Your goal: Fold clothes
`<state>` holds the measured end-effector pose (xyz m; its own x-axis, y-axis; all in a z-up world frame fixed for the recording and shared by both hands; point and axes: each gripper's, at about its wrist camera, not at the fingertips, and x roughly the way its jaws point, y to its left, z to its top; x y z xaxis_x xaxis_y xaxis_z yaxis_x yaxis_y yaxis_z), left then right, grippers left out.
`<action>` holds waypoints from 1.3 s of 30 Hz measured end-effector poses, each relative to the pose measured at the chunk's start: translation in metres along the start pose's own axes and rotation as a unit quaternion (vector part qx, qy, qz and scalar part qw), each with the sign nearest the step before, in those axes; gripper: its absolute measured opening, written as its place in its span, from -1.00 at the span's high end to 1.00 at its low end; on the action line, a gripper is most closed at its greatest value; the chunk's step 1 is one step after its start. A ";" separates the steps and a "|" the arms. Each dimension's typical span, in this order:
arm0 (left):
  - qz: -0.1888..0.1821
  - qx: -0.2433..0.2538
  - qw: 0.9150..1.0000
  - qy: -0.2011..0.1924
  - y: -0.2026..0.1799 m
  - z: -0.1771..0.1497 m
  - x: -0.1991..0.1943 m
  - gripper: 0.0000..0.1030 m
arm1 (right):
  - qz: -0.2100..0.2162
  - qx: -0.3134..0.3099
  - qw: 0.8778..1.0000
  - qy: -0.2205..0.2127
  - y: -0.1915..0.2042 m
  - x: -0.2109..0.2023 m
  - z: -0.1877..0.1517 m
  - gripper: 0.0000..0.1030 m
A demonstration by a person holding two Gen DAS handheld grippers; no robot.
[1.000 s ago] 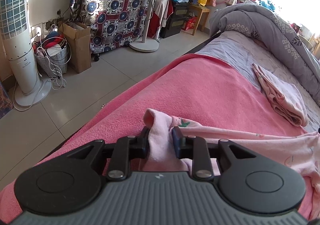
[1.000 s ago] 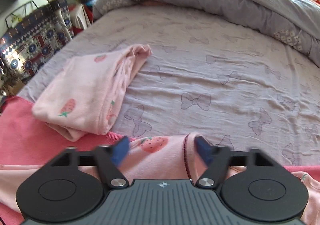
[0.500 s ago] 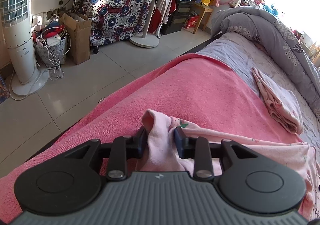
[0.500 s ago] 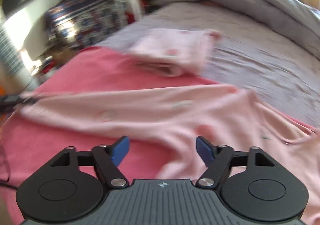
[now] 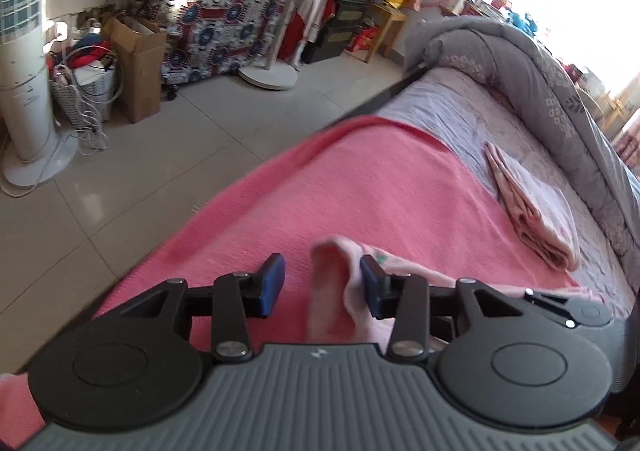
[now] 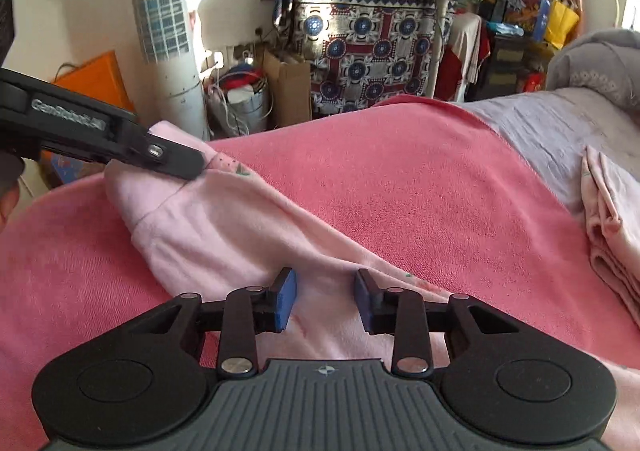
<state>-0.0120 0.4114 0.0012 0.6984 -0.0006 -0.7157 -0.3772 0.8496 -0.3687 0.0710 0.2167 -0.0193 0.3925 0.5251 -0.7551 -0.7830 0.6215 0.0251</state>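
The pale pink garment lies stretched across the pink blanket on the bed. The left gripper stands wide, its cuff end slack against 1 pad. The right gripper gapes over the cloth. On the floor, a white basket holds clothes and cables beside a cardboard box.

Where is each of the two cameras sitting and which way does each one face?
Left wrist: rides the left gripper, faces along the pink blanket toward the floor; open fingers straddle the pink garment.
Right wrist: rides the open right gripper above the garment, faces the patterned cloth; the left gripper also shows at the garment's end.
Shared: garment, blanket, folded pink pile, tower fan.
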 end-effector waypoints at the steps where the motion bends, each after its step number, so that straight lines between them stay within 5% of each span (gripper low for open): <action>1: 0.008 -0.008 1.000 -0.008 0.008 0.005 -0.007 -0.01 | 0.001 0.005 1.000 0.000 -0.001 0.000 0.000 0.33; 5: 0.060 0.001 0.997 -0.041 0.023 0.012 -0.032 0.03 | -0.017 -0.004 1.000 0.003 0.007 -0.003 0.007 0.34; 9: 0.061 0.063 0.994 -0.071 0.002 0.003 -0.053 0.02 | 0.009 -0.003 0.999 -0.044 0.026 -0.017 -0.001 0.34; 11: 0.060 0.072 0.993 -0.067 -0.009 -0.002 -0.053 0.02 | 0.002 -0.052 0.998 -0.019 0.045 -0.004 -0.009 0.34; 14: 0.056 0.092 0.992 -0.060 -0.022 -0.009 -0.053 0.02 | 0.002 0.008 0.999 -0.041 0.030 -0.045 -0.014 0.34; 17: 0.029 0.119 0.991 -0.051 -0.042 -0.015 -0.055 0.02 | -0.020 0.051 0.997 -0.054 0.015 -0.096 -0.032 0.13; 21: -0.063 0.171 0.983 -0.008 -0.080 -0.045 -0.065 0.02 | -0.078 0.053 0.995 -0.022 -0.001 -0.181 -0.099 0.02; 25: -0.174 0.247 0.949 0.096 -0.122 -0.106 -0.085 0.02 | -0.066 0.044 0.995 0.067 0.002 -0.239 -0.171 0.02; 28: -0.232 0.322 0.904 0.162 -0.151 -0.160 -0.104 0.02 | -0.043 0.015 0.993 0.107 0.018 -0.261 -0.209 0.02; 32: -0.275 0.413 0.844 0.203 -0.176 -0.213 -0.124 0.02 | -0.009 -0.059 0.994 0.088 0.059 -0.259 -0.226 0.02; 35: -0.276 0.452 0.822 0.209 -0.180 -0.227 -0.130 0.02 | 0.011 -0.103 0.993 0.056 0.082 -0.248 -0.233 -0.03; 39: -0.247 0.499 0.806 0.199 -0.180 -0.236 -0.130 0.02 | -0.006 -0.163 0.986 0.033 0.101 -0.234 -0.239 0.07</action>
<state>-0.1781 0.1347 0.0205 0.2887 -0.4692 -0.8346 0.7038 0.6950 -0.1473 -0.2156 0.0179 0.0030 0.3797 0.4733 -0.7949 -0.8957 0.4030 -0.1879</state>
